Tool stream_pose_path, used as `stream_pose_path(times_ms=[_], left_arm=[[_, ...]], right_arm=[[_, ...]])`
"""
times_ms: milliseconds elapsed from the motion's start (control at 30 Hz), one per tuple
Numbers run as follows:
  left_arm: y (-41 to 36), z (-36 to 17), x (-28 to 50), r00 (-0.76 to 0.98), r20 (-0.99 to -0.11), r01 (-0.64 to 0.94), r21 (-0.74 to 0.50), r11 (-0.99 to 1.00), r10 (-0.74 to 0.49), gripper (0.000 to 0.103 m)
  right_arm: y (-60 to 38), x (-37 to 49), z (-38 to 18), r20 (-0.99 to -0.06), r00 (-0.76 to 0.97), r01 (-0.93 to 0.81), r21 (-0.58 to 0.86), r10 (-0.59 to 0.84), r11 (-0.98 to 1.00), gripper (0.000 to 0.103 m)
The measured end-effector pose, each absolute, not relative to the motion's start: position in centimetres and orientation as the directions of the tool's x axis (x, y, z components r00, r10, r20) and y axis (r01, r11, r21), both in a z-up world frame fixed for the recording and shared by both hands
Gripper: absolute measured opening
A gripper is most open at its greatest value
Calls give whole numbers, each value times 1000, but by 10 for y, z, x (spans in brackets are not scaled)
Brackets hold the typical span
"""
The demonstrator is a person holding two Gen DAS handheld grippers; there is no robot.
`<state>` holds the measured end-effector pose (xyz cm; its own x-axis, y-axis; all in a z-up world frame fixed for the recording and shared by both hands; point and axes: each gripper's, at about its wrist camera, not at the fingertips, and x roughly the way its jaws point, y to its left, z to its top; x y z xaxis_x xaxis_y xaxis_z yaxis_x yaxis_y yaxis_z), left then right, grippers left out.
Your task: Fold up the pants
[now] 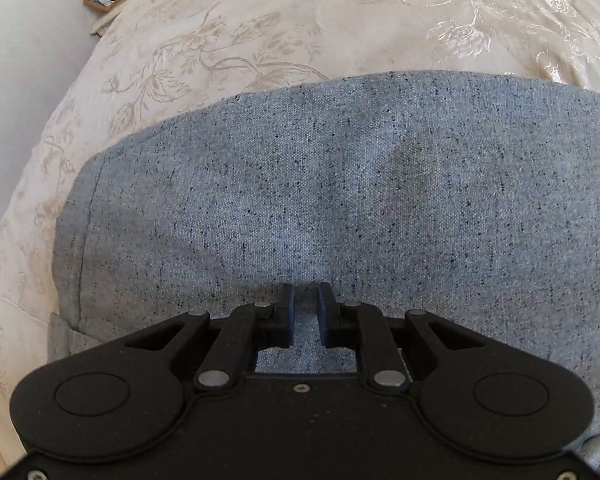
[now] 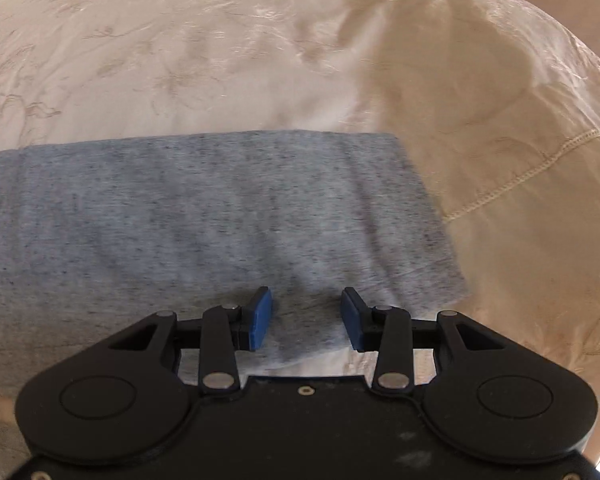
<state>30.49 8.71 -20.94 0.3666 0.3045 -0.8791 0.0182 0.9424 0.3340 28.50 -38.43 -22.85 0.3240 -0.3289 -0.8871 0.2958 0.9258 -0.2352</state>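
Grey-blue speckled pants [image 1: 320,200] lay folded flat on a cream bed cover [image 1: 260,20] embroidered with flowers, their far edge straight and their left edge stitched. In the right view the pants' right edge ended just past the tool, with bare cover beyond. The left tool [image 1: 306,312] pointed steeply down over the cloth, jaws slightly apart, gripping nothing. The right tool [image 2: 306,316] hung likewise, jaws wide and empty.
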Motion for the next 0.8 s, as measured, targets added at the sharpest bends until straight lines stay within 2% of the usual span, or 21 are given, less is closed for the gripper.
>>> stream_pose_path(times_ms=[167,400,567,800], left_arm=[[97,-174,290,382,-875,-94,283,955,297,23],[105,-133,223,444,-857,-127,227,966,260,23],[107,-132,175,402,-881,-132,215,968,251,23],[106,-143,128,338,-915,-137,182,974,219,23]], right_arm=[[-399,267,-209,-884,343,318,-209,-317,925,41],[-370,194,-154,-854,461,312,-99,-241,945,41],[-352,131,-151,-896,410,339,-24,-171,940,41],[-342,65,-170,-938,303,507,10,-167,862,41]])
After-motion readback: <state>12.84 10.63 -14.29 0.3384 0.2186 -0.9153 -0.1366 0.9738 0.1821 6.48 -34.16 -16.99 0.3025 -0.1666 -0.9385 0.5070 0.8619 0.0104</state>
